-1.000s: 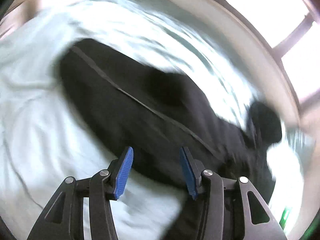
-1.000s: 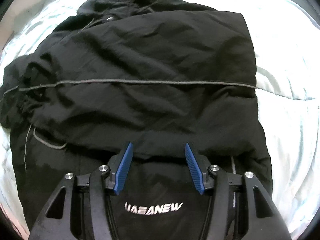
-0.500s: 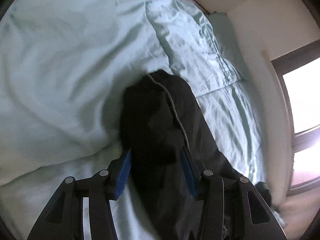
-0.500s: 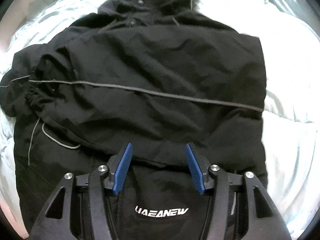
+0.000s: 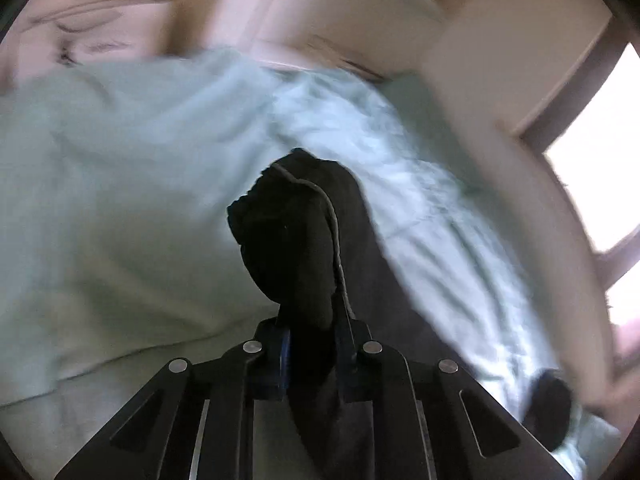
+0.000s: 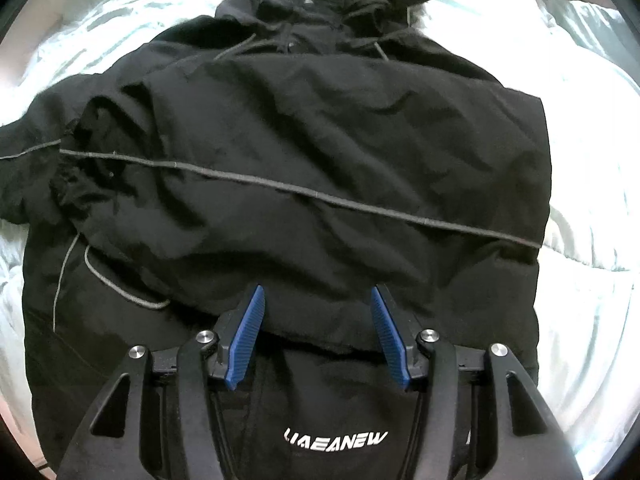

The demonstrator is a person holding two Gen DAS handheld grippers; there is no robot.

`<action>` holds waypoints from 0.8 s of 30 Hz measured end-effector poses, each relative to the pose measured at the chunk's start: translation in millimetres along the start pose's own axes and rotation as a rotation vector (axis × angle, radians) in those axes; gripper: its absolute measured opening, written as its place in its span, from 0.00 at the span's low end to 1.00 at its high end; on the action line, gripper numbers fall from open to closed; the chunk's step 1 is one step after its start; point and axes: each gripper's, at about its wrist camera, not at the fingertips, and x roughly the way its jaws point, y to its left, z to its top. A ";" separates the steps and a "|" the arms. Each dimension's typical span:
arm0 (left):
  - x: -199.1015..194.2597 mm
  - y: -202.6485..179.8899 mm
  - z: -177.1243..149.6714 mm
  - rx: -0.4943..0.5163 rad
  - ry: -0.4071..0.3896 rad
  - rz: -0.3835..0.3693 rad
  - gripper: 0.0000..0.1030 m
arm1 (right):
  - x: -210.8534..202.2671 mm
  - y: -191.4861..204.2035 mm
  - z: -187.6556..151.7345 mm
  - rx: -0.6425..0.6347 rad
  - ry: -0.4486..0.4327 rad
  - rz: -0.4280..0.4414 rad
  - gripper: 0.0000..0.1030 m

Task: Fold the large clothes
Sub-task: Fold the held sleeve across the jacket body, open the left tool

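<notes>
While the black jacket (image 6: 312, 168) lies flat on the bed (image 6: 592, 200), its sleeve (image 5: 296, 240) runs out toward twelve o'clock from your left gripper (image 5: 310, 354), fingers closing on the cloth. Your right gripper (image 6: 318, 334) hovers over the hem, fingers apart and empty.

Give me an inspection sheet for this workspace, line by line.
Surface: bed with pale green bedding, wrinkled.
Job's things: black jacket spread on the bed, one sleeve folded across the front; sleeve end raised off the bedding.
Clutter: nothing seen.
Grippers: left gripper closing on the sleeve end; right gripper open above the jacket, empty.
Cables: nothing seen.
Surroundings: wall, window, blurred.
</notes>
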 end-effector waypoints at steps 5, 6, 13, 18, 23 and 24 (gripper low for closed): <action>38.4 16.3 -24.1 0.007 0.122 0.113 0.16 | 19.7 -2.0 12.3 0.023 0.004 -0.043 0.56; 35.4 13.1 -26.5 0.028 0.111 0.107 0.16 | 29.6 -2.6 12.6 0.021 0.034 -0.057 0.56; -20.3 -38.9 -40.7 0.194 0.067 -0.028 0.15 | 50.9 -17.6 29.3 0.079 0.172 0.008 0.60; -75.0 -121.1 -83.5 0.366 0.084 -0.241 0.15 | 21.6 -43.2 14.6 0.137 0.127 0.105 0.60; -103.2 -204.9 -158.7 0.540 0.197 -0.412 0.15 | 4.6 -56.7 -2.6 0.124 0.094 0.133 0.60; -106.8 -223.6 -179.1 0.587 0.224 -0.437 0.15 | 0.0 -59.4 -5.4 0.115 0.078 0.126 0.60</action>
